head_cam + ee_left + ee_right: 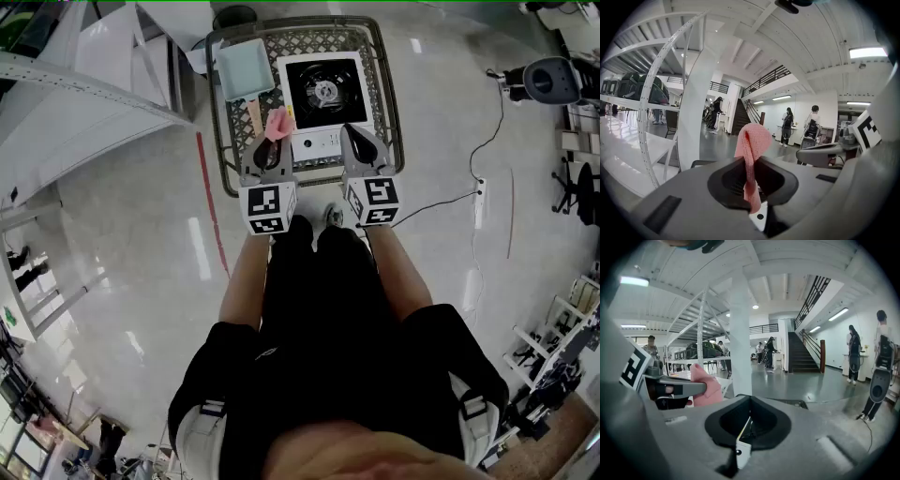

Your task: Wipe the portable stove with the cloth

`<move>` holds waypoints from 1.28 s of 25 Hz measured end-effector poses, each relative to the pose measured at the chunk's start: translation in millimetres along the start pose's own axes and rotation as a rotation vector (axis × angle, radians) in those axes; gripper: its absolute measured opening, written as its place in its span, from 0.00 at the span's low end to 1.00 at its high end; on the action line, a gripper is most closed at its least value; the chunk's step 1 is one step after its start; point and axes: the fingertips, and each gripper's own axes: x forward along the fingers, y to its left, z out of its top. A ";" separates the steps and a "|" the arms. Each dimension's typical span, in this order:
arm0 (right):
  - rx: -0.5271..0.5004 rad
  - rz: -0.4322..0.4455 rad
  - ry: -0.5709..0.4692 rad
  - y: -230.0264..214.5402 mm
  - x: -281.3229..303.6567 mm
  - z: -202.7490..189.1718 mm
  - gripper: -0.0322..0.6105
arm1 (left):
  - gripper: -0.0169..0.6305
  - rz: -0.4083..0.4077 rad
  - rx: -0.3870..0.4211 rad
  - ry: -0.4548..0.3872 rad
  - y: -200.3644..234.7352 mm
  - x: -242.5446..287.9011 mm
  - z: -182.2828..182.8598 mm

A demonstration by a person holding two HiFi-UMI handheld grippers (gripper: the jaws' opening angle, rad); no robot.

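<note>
Head view: portable stove (pixel 324 101) sits on the wire table (pixel 395 112), toward its right edge. Left gripper (pixel 269 148) holds the pink cloth (pixel 278 123) over the near edge, just left of the stove. Right gripper (pixel 362 141) is at the stove's near right corner.
Left gripper view: jaws clamped on the cloth, its end sticking up.
Right gripper view: jaws together, nothing between.

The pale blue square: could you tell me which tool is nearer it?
Left. The left tool holds the cloth just short of the square; the right tool faces the stove.

Left gripper (pixel 270 148) pinching cloth (pixel 278 124), right gripper (pixel 362 141) closed
</note>
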 end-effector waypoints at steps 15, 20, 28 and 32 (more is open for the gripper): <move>-0.034 0.040 -0.139 -48.2 -97.9 34.7 0.05 | 0.07 0.032 0.061 -0.050 -106.8 -34.6 11.8; -0.036 0.078 -0.192 -62.1 -140.3 44.3 0.05 | 0.07 0.047 0.086 -0.096 -151.7 -54.0 30.7; -0.053 0.098 -0.266 -67.6 -174.1 63.2 0.05 | 0.07 0.061 0.134 -0.187 -183.8 -73.5 59.6; -0.071 0.111 -0.279 -65.9 -191.1 67.6 0.05 | 0.07 0.083 0.124 -0.203 -194.3 -86.1 63.7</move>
